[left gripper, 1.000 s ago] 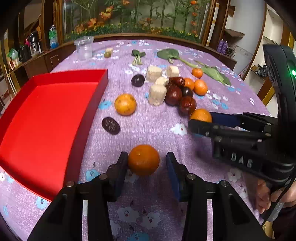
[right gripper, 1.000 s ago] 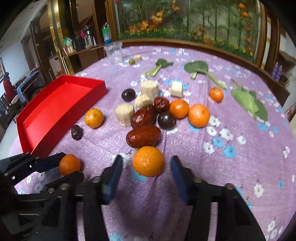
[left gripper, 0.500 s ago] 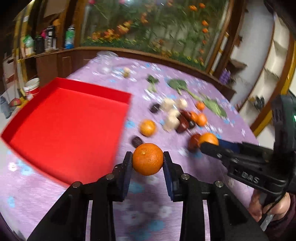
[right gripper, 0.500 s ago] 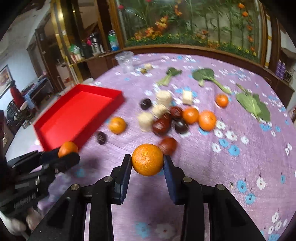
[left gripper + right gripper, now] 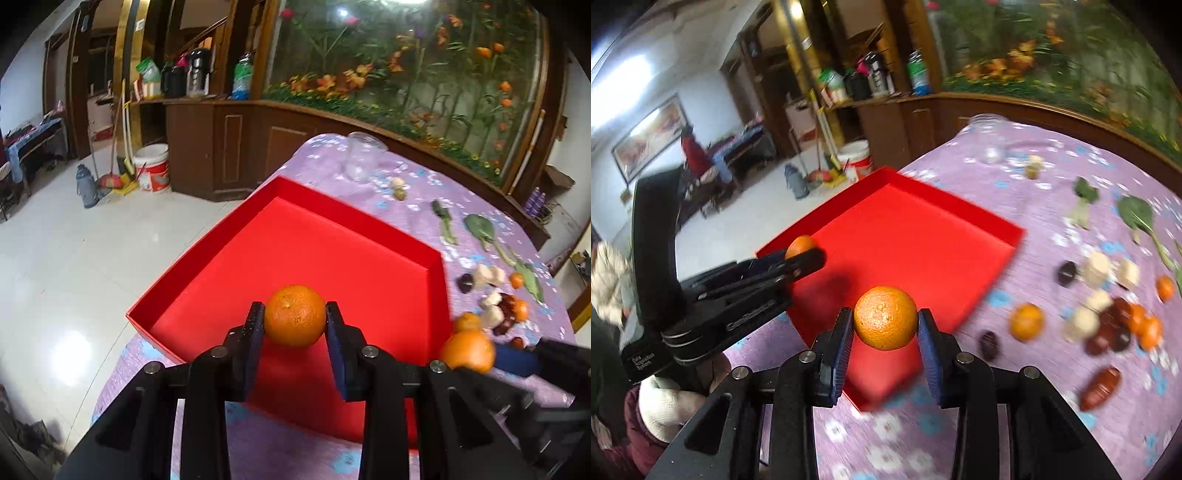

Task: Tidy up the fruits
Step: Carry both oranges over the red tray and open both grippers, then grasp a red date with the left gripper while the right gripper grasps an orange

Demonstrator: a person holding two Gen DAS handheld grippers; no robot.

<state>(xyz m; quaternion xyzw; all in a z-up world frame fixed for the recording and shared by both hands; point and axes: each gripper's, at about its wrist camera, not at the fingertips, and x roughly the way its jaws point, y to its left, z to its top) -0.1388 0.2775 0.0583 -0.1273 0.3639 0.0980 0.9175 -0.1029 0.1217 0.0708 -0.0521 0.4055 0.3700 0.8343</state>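
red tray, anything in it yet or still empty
Empty: the red tray floor shows bare; both oranges are held above it in the grippers.

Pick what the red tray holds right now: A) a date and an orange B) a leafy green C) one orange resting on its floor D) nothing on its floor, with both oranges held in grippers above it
D. The red tray shows bare floor, the left gripper is shut on an orange above it, and the right gripper is shut on its own orange near the tray's corner.
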